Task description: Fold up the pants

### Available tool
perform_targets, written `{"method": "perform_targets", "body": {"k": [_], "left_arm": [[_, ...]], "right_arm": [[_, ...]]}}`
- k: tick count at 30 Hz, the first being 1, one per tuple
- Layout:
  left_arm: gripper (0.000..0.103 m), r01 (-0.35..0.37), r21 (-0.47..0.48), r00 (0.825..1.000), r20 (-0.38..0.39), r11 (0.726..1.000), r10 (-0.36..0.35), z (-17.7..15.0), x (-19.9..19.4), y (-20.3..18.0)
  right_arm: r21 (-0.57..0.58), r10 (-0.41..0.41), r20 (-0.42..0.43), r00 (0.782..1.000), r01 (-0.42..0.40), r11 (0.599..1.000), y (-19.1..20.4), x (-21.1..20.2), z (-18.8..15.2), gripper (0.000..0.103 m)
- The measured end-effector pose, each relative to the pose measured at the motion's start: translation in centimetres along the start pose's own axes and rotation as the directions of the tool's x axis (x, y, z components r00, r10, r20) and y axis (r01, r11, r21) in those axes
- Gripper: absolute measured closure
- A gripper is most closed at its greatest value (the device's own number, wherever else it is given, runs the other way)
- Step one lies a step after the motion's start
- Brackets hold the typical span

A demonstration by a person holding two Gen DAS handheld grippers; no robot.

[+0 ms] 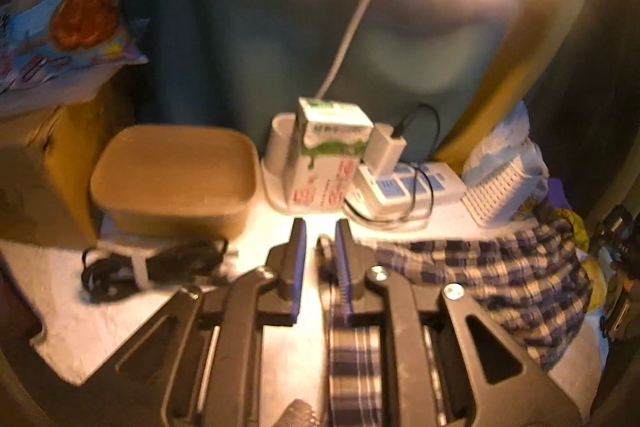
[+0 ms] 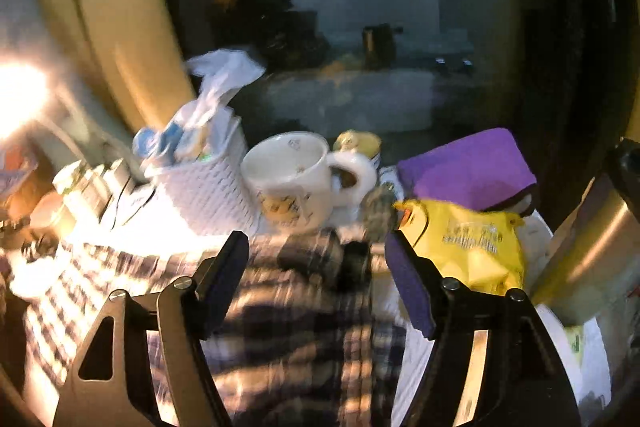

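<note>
Left wrist view: coiled black cable [image 1: 148,267] on white table [image 1: 60,307], tan lidded box [image 1: 172,179] behind. Milk carton [image 1: 328,155] centre back, power strip [image 1: 404,187] beside. Left gripper [image 1: 320,247] narrowly parted, nothing between pads; plaid pants [image 1: 500,267] spread right, strip of fabric under right finger. Right wrist view: white basket [image 2: 208,187], mug [image 2: 296,175], yellow packet [image 2: 468,243]. Right gripper [image 2: 316,259] wide apart above pants, not gripping.
</note>
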State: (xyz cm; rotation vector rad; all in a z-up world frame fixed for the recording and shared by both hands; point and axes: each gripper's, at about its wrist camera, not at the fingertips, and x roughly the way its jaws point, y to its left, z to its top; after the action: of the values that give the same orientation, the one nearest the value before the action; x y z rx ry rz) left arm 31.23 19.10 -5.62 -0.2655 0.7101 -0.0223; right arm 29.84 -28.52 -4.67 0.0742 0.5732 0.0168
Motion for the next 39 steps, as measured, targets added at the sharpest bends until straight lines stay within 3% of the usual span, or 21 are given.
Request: {"method": "perform_targets", "body": {"k": [4, 7, 12, 14, 16, 24, 25, 27, 28, 29, 32, 34, 35, 38, 39], "left_arm": [[0.085, 0.051, 0.036, 0.994, -0.096, 0.998, -0.048, -3.5, -0.5, -1.0], [0.079, 0.067, 0.054, 0.98, -0.192, 0.996, -0.056, -7.0, 0.0, -1.8], [0.048, 0.086, 0.021, 0.968, -0.239, 0.996, -0.078, -10.6, -1.4, -2.3], [0.026, 0.099, 0.012, 0.966, -0.24, 0.995, -0.093, -11.2, -2.3, -2.5], [0.019, 0.091, 0.018, 0.966, -0.246, 0.996, -0.084, -11.6, -2.8, -2.6], [0.018, 0.057, -0.022, 0.966, -0.25, 0.998, -0.061, -11.9, -2.6, -2.0], [0.019, 0.067, -0.042, 0.964, -0.255, 0.997, -0.075, -11.9, -2.4, -1.9], [0.02, 0.157, -0.04, 0.963, -0.215, 0.987, -0.162, -12.0, -2.7, -2.1], [0.03, 0.161, -0.007, 0.971, -0.18, 0.987, -0.159, -12.2, -3.1, -2.4], [0.05, 0.135, 0.009, 0.975, -0.179, 0.991, -0.131, -12.2, -3.2, -2.6], [0.085, 0.101, -0.022, 0.973, -0.208, 0.995, -0.103, -12.6, -2.8, -1.9], [0.093, 0.1, -0.041, 0.97, -0.219, 0.994, -0.106, -12.9, -2.8, -1.4], [0.095, 0.098, -0.042, 0.97, -0.22, 0.994, -0.105, -13.2, -3.0, -1.3], [0.097, 0.106, -0.042, 0.968, -0.223, 0.993, -0.113, -13.8, -4.0, -1.3], [0.097, 0.111, -0.053, 0.967, -0.223, 0.992, -0.121, -14.0, -4.4, -1.1]], "right_arm": [[-0.017, 0.018, -0.047, 0.999, -0.019, 1.0, 0.5, -0.7, -2.1, 0.029], [-0.01, 0.014, -0.092, 0.996, -0.015, 1.0, 0.3, -1.0, -3.9, 0.029], [0.003, -0.002, -0.122, 0.993, 0.002, 1.0, -0.2, -2.4, -6.8, 0.025], [0.009, -0.008, -0.128, 0.992, 0.009, 1.0, -0.4, -3.1, -7.8, 0.024], [0.021, -0.01, -0.134, 0.991, 0.013, 1.0, -0.7, -3.7, -8.6, 0.024], [0.03, -0.022, -0.124, 0.992, 0.025, 0.999, -1.9, -5.0, -10.3, 0.023], [0.029, -0.02, -0.121, 0.992, 0.024, 0.999, -1.9, -5.0, -10.3, 0.023], [0.031, 0.003, -0.114, 0.994, 0.001, 1.0, -1.8, -4.9, -10.3, 0.023], [0.034, 0.014, -0.108, 0.994, -0.01, 0.999, -1.7, -4.8, -10.2, 0.023], [0.036, 0.026, -0.105, 0.994, -0.022, 0.999, -1.6, -4.7, -10.2, 0.023], [0.03, 0.058, -0.11, 0.992, -0.055, 0.998, -1.2, -3.7, -10.0, 0.024], [0.016, 0.046, -0.115, 0.992, -0.045, 0.999, -0.9, -2.7, -9.9, 0.029], [-0.006, 0.021, -0.115, 0.993, -0.022, 1.0, -0.5, -2.4, -9.8, 0.035], [-0.08, -0.008, -0.134, 0.991, -0.003, 0.997, 0.7, -2.2, -9.8, 0.081], [-0.108, -0.015, -0.129, 0.992, 0.001, 0.994, 1.2, -2.4, -9.9, 0.085]]}}
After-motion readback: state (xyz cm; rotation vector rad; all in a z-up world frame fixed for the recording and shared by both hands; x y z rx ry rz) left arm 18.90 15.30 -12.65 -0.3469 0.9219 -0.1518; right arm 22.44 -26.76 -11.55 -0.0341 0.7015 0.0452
